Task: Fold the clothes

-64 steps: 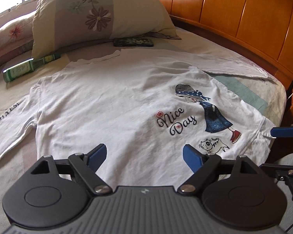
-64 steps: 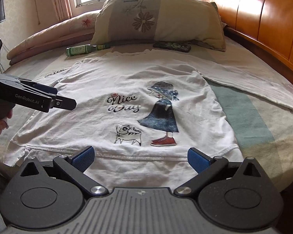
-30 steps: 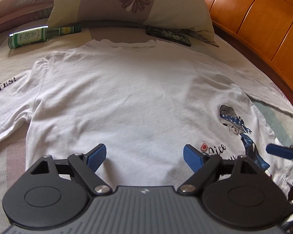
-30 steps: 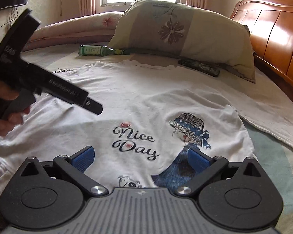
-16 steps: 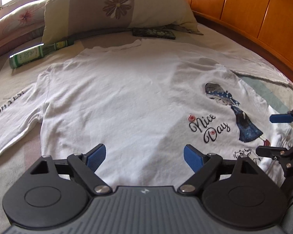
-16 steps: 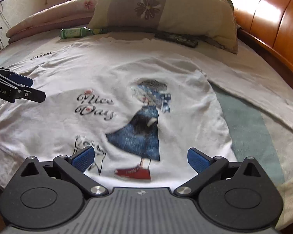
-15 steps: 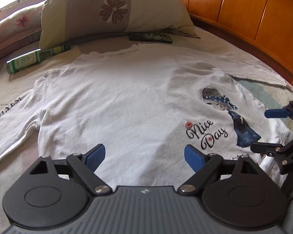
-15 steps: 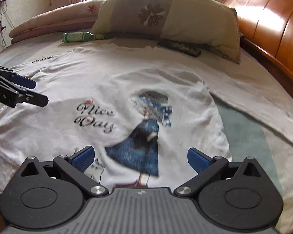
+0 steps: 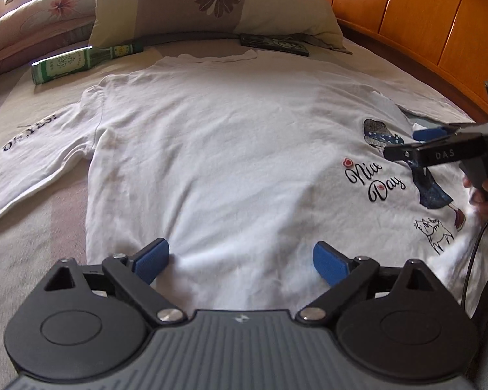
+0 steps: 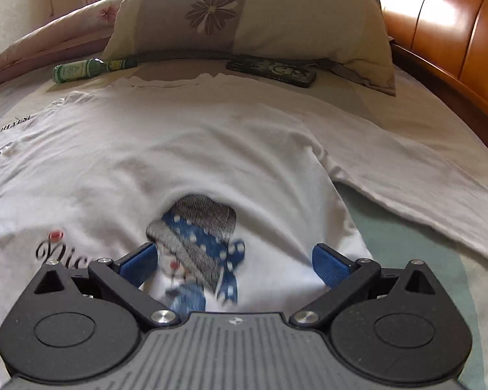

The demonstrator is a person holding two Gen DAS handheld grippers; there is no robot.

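Observation:
A white long-sleeved shirt (image 9: 227, 162) lies flat on the bed, face up, with a "Nice Day" print (image 9: 374, 178) and a girl in a hat (image 10: 198, 224). My left gripper (image 9: 240, 263) hovers over the shirt's lower left part. Its jaws are opening, and only flat cloth shows between the blue pads, none of it pinched. My right gripper (image 10: 234, 266) is open just above the printed hat. In the left wrist view, the right gripper (image 9: 403, 144) reaches in from the right over the print. The right sleeve (image 10: 423, 175) stretches out sideways, and the left sleeve (image 9: 26, 156) carries lettering.
A green bottle (image 9: 81, 61) and a dark flat case (image 9: 273, 44) lie beyond the collar, below a flowered pillow (image 9: 211, 0). A wooden headboard (image 9: 423, 16) runs along the right. A person's hand (image 9: 484, 195) holds the right gripper's handle. A rolled quilt (image 10: 48, 35) sits far left.
The right gripper has moved forward and down over the shirt, so the printed hat now sits between its fingers. The left gripper has left the right wrist view. The left gripper shifted closer to the cloth.

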